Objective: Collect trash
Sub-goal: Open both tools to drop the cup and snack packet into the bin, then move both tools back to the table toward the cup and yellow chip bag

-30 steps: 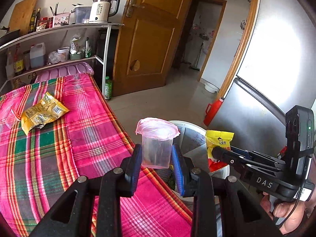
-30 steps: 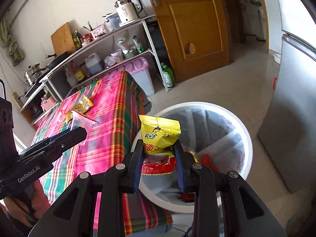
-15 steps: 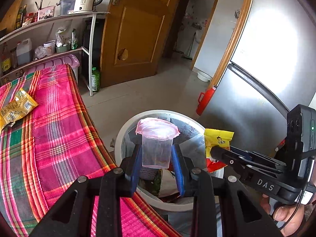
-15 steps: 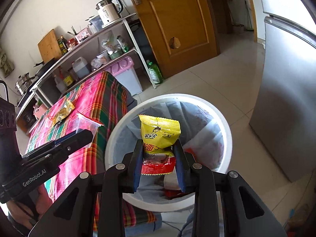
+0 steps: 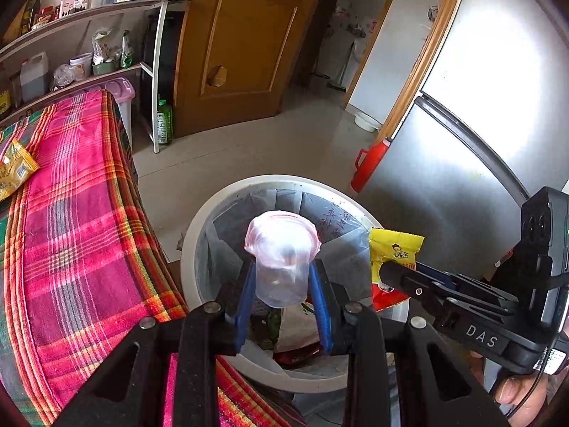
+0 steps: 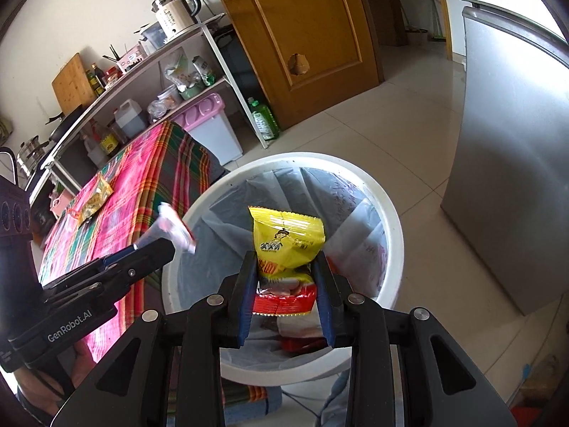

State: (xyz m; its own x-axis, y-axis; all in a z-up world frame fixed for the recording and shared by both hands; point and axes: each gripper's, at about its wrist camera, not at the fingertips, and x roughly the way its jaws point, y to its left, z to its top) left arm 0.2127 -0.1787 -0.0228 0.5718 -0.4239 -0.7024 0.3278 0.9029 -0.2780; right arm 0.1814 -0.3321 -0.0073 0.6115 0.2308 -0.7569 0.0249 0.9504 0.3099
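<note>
My left gripper (image 5: 281, 270) is shut on a clear plastic cup (image 5: 281, 249) with a pink film lid, held above the white lined trash bin (image 5: 199, 235). In the right wrist view my right gripper (image 6: 286, 259) hangs over the same bin (image 6: 391, 220) with a yellow and red snack packet (image 6: 288, 235) upright between its blue pads. Its jaws are opening, and the pads still touch the packet. Each gripper shows in the other's view: the right gripper (image 5: 387, 270) with the packet (image 5: 394, 245), and the left gripper (image 6: 167, 245) with the cup (image 6: 170, 224). Trash lies in the bin's bottom.
A table under a pink plaid cloth (image 5: 71, 231) borders the bin on the left and bears a yellow packet (image 5: 14, 170). A steel fridge (image 5: 462, 142) and a red jug (image 5: 370, 163) stand to the right. Behind are a shelf, a green bottle (image 5: 164, 122) and a wooden door.
Both grippers have moved from beside the table to over the bin and sunk toward it, carrying the cup and the packet. The bin now fills the middle of both views.
</note>
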